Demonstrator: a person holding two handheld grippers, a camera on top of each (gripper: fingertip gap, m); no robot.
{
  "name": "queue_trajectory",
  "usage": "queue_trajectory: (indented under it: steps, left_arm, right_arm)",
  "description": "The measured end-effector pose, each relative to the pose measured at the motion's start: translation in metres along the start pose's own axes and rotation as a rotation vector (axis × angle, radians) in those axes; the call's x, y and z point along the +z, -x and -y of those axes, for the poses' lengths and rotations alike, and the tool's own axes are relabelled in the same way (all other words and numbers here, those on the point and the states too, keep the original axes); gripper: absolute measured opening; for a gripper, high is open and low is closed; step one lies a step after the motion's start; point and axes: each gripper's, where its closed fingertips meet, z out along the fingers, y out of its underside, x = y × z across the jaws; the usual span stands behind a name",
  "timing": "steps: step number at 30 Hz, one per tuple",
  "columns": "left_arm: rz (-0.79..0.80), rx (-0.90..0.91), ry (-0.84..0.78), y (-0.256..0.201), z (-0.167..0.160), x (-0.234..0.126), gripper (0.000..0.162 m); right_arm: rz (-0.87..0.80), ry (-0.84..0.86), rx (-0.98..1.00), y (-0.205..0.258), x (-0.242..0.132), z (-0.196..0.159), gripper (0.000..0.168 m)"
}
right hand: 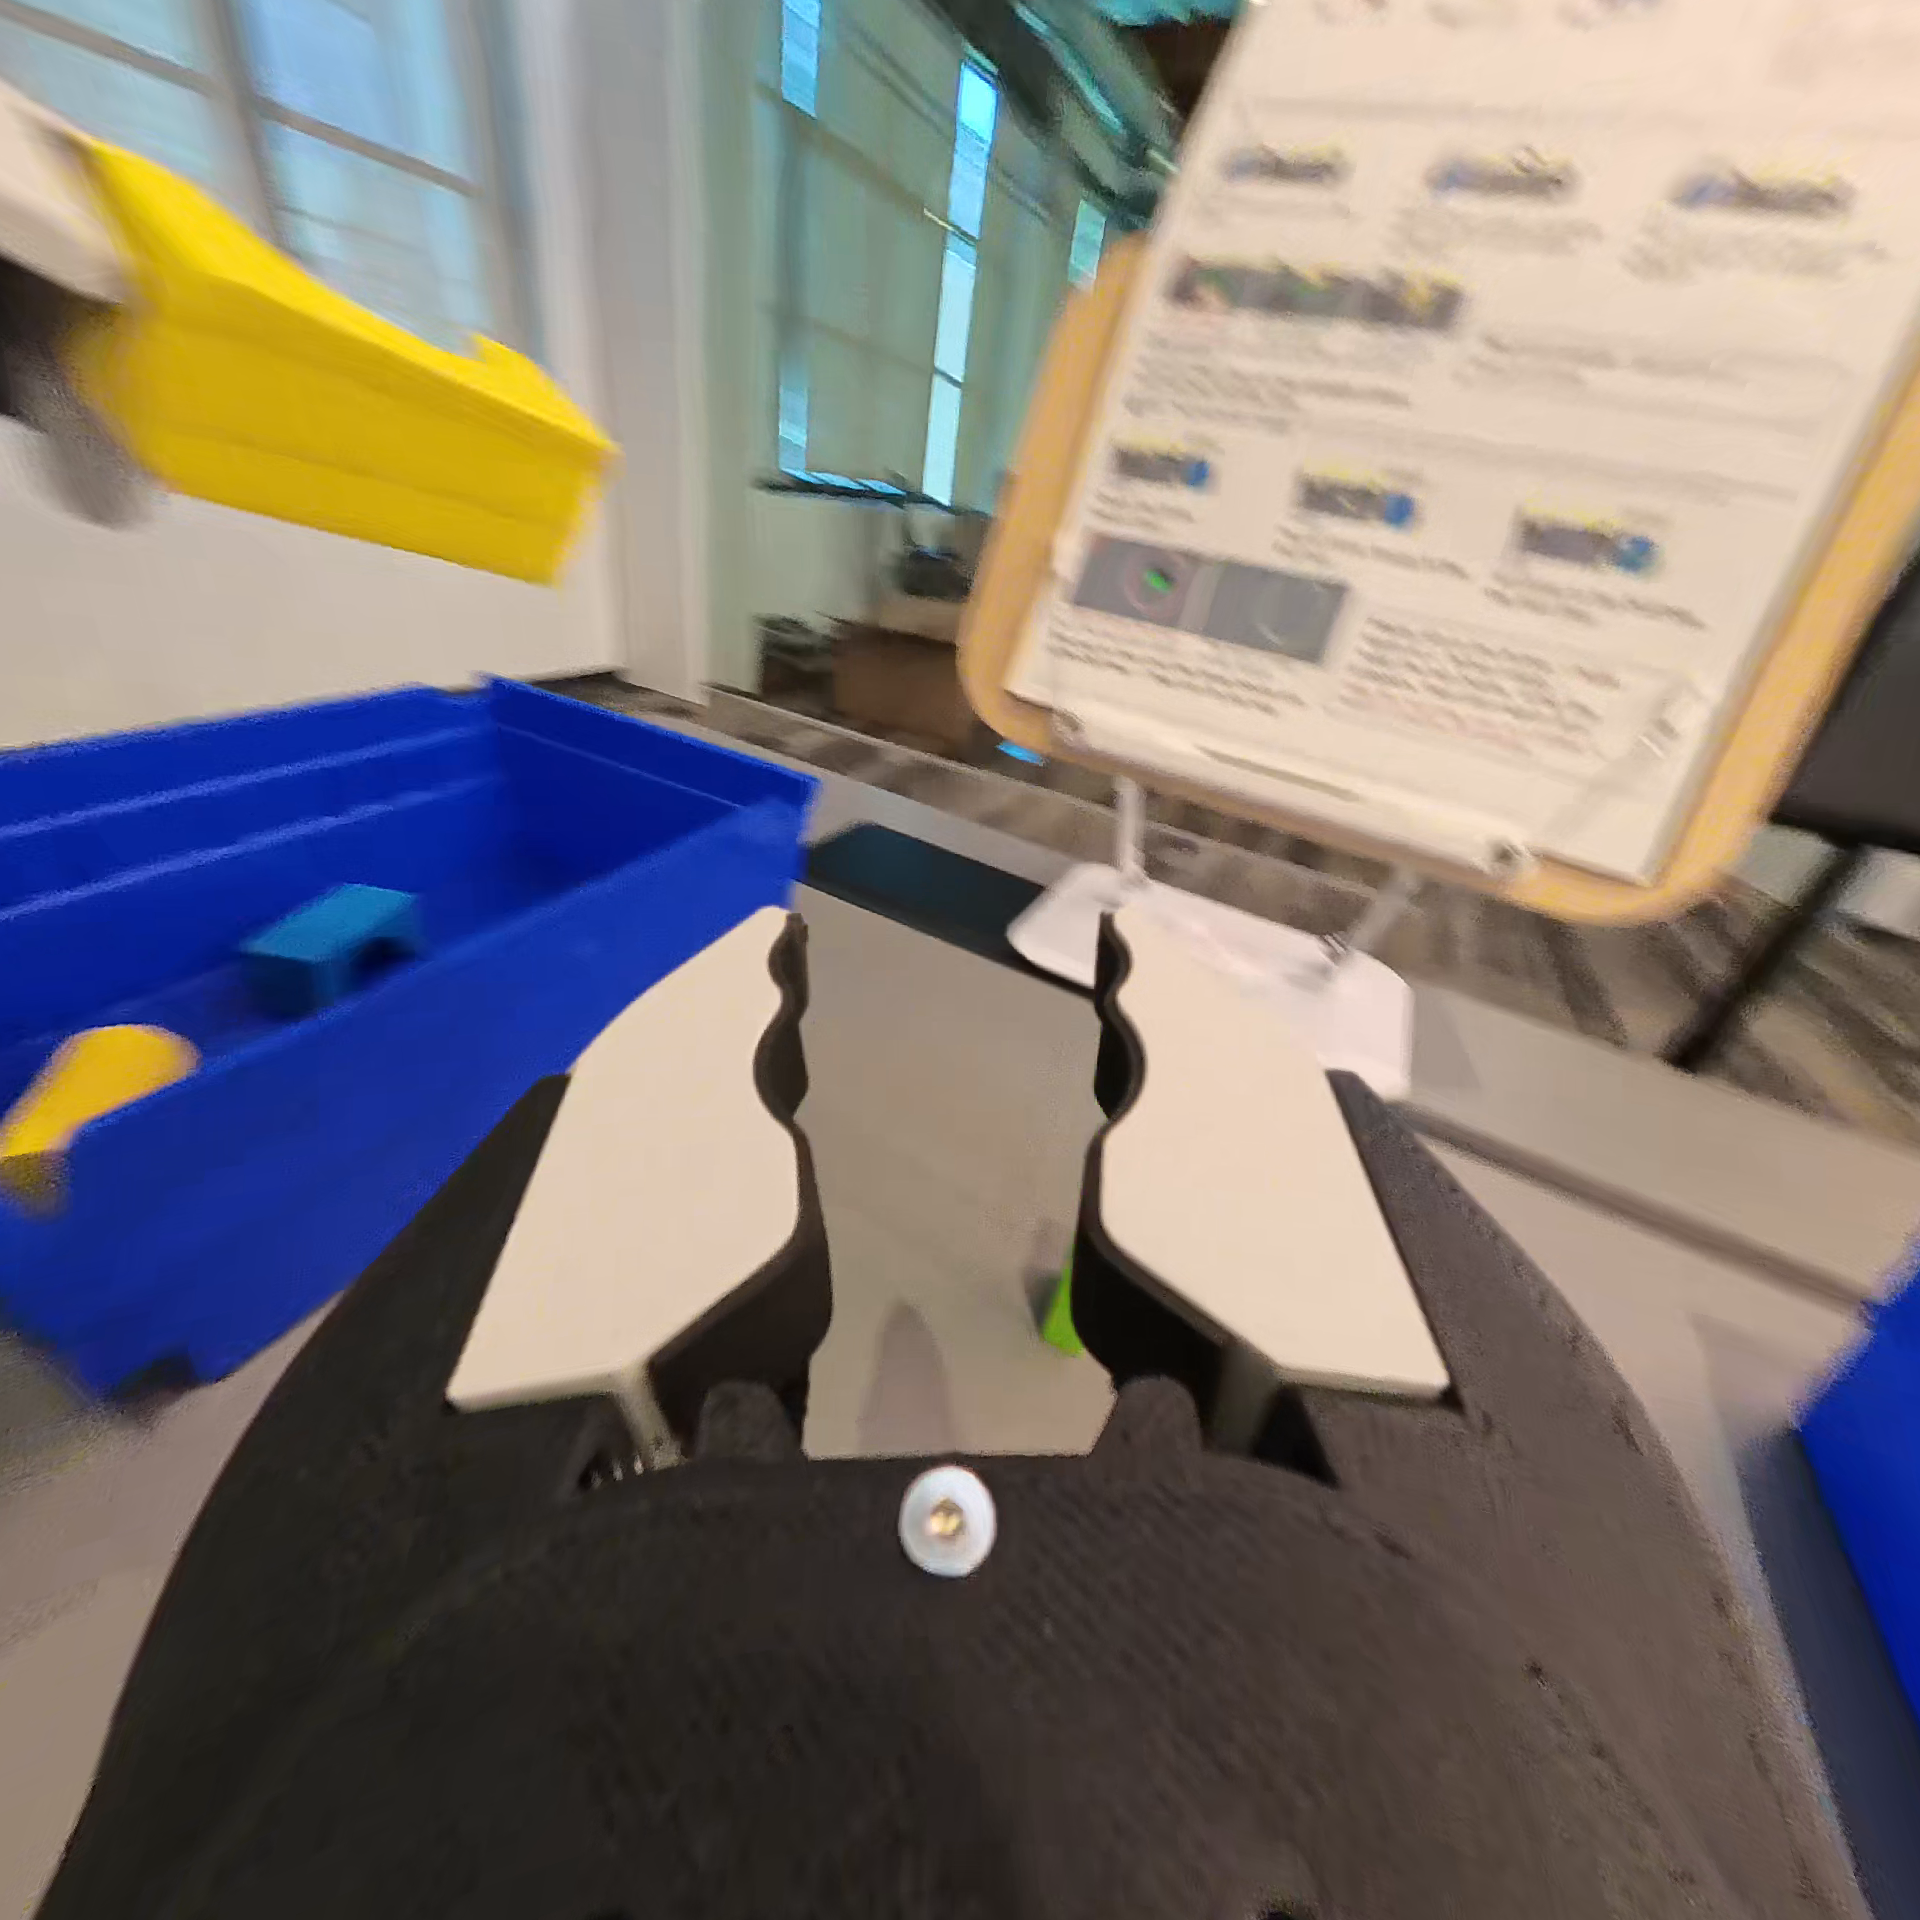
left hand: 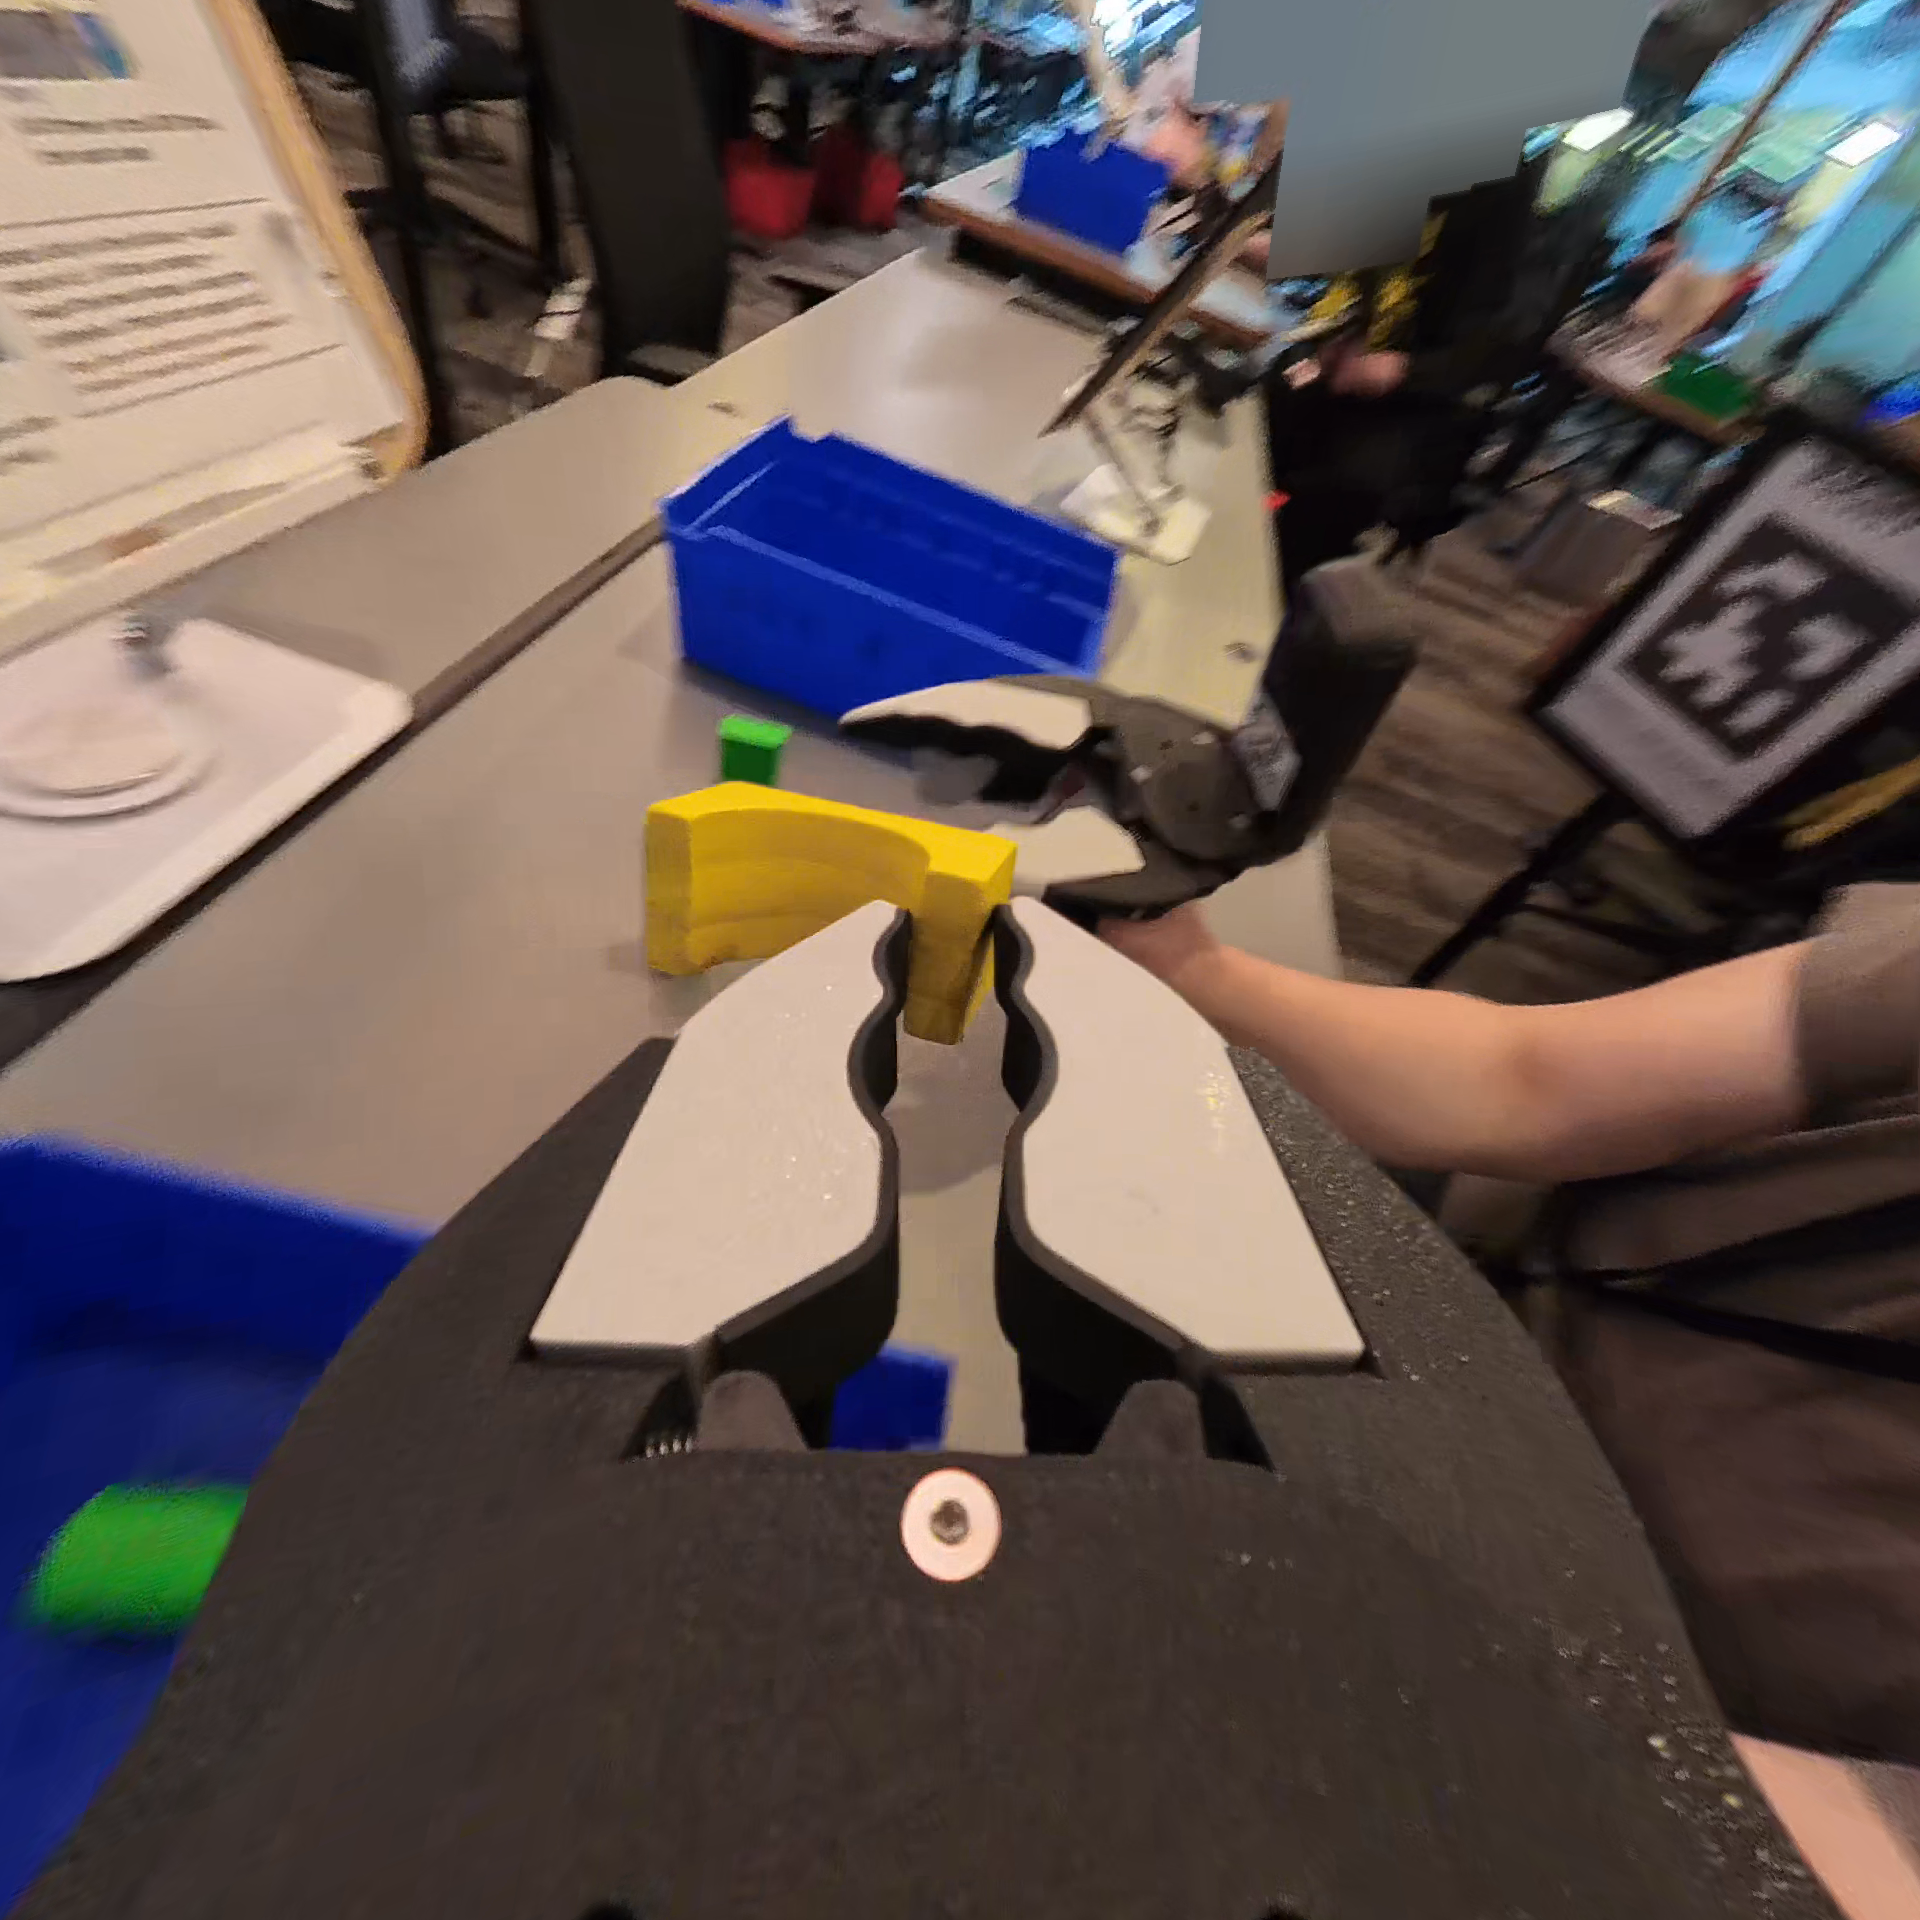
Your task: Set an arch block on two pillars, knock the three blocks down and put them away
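Note:
My left gripper (left hand: 948,925) is shut on one leg of the yellow arch block (left hand: 769,873) and holds it above the grey table (left hand: 416,1039). In the right wrist view the arch (right hand: 343,395) shows blurred at the upper left, above a blue bin. One green block (left hand: 751,746) stands on the table beyond the arch. Another green block (left hand: 125,1553) lies in the near blue bin (left hand: 156,1299). My right gripper (right hand: 948,956) is open and empty over the table. It also shows in the left wrist view (left hand: 997,790), just right of the arch. A sliver of the green block (right hand: 1062,1311) shows by its right finger.
A second blue bin (left hand: 852,623) stands farther back; in the right wrist view this bin (right hand: 364,1143) holds a blue arch block (right hand: 332,945) and a yellow cylinder (right hand: 94,1070). A sign board on a white stand (right hand: 1455,468) stands at the table's edge. A person's arm (left hand: 1455,1060) reaches in from the right.

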Motion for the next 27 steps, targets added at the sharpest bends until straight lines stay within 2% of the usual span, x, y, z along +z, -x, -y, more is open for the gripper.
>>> queue_trajectory:
  steps: [3,7,13,16,19,21,27]
  left_arm:
    - [-0.205,-0.13,-0.055,-0.025,0.018,0.02,0.015]
    - [-0.359,-0.236,-0.063,-0.039,0.026,0.049,0.015]
    - [-0.46,-0.294,-0.061,-0.046,0.029,0.073,0.015]
    - [-0.493,-0.281,-0.073,-0.049,0.03,0.077,0.015]
    - [-0.519,-0.282,-0.073,-0.051,0.029,0.077,0.015]
    - [-0.522,-0.279,-0.058,-0.051,0.026,0.079,0.015]
    - [-0.563,-0.297,-0.028,-0.054,0.021,0.091,0.015]
  right_arm:
    - [0.21,-0.122,-0.063,0.02,-0.015,0.032,0.06]
    - [0.252,-0.199,-0.351,0.02,-0.035,0.059,0.064]
    - [0.277,-0.214,-0.599,0.017,-0.043,0.072,0.063]
    - [0.268,-0.212,-0.673,0.017,-0.042,0.07,0.054]
    - [0.249,-0.238,-0.702,0.015,-0.041,0.071,0.049]
    - [0.234,-0.246,-0.721,0.012,-0.041,0.072,0.04]
    - [0.306,-0.23,-0.759,0.009,-0.046,0.066,0.035]
